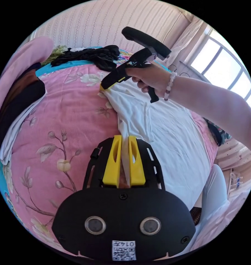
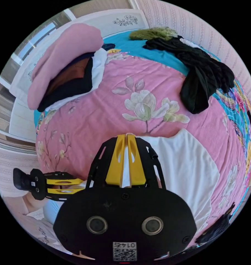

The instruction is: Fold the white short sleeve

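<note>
Yellow jaws of the left gripper point(image 1: 124, 138) clench a bunched edge of the white short sleeve point(image 1: 169, 132), a smooth, creased cotton-like shirt spread on the pink floral bedspread point(image 1: 67, 116). Both jaws of the right gripper point(image 2: 126, 136) likewise pinch its edge. 2 grippers, 1 white shirt, 1 heap of black clothes point(image 2: 202, 74), 1 pink pillow point(image 2: 64, 52).

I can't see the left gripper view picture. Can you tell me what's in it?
The left tool, with yellow jaws, is shut on the edge of a white shirt lying on a pink flowered bedspread. A person's hand holds the right tool, pinching the same edge farther away. Black clothes lie beyond.
</note>
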{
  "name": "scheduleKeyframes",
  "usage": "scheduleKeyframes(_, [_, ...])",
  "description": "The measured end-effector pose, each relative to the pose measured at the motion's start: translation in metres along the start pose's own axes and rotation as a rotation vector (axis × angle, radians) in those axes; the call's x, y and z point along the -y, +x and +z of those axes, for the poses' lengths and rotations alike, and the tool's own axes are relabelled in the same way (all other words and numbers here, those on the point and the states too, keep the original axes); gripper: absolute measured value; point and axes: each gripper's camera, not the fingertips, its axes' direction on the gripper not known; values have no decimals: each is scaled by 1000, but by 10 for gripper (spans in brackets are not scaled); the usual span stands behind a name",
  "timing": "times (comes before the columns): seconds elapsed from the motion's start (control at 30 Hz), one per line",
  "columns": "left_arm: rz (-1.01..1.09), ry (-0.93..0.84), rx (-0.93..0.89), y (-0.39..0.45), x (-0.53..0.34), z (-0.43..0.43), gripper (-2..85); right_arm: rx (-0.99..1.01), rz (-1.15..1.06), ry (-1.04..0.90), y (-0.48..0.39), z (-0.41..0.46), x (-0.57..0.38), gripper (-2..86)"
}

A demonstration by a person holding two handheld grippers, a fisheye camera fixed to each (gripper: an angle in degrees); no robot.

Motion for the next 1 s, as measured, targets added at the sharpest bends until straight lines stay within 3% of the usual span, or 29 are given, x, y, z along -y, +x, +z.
scheduleKeyframes(0.07, [-33, 46, 7, -2, -4, -6, 18, 94, 16, 89, 7, -18, -2, 11])
scheduleKeyframes(0.4, [-98, 22, -96, -4, 6, 35, -8, 65, 24, 51, 31, -16, -23, 21])
scheduleKeyframes(0.6, [-52, 4, 12, 23, 15, 58, -10, 81, 19, 186, 57, -78, -69, 61])
scheduleKeyframes(0.8, [-48, -11, 79, 41, 23, 78, -9, 104, 76, 358, 102, -170, -203, 65])
scheduleKeyframes(1.0, [100, 12, 107, 98, 62, 82, 3, -158, 459, 451, 172, -229, -388, 72])
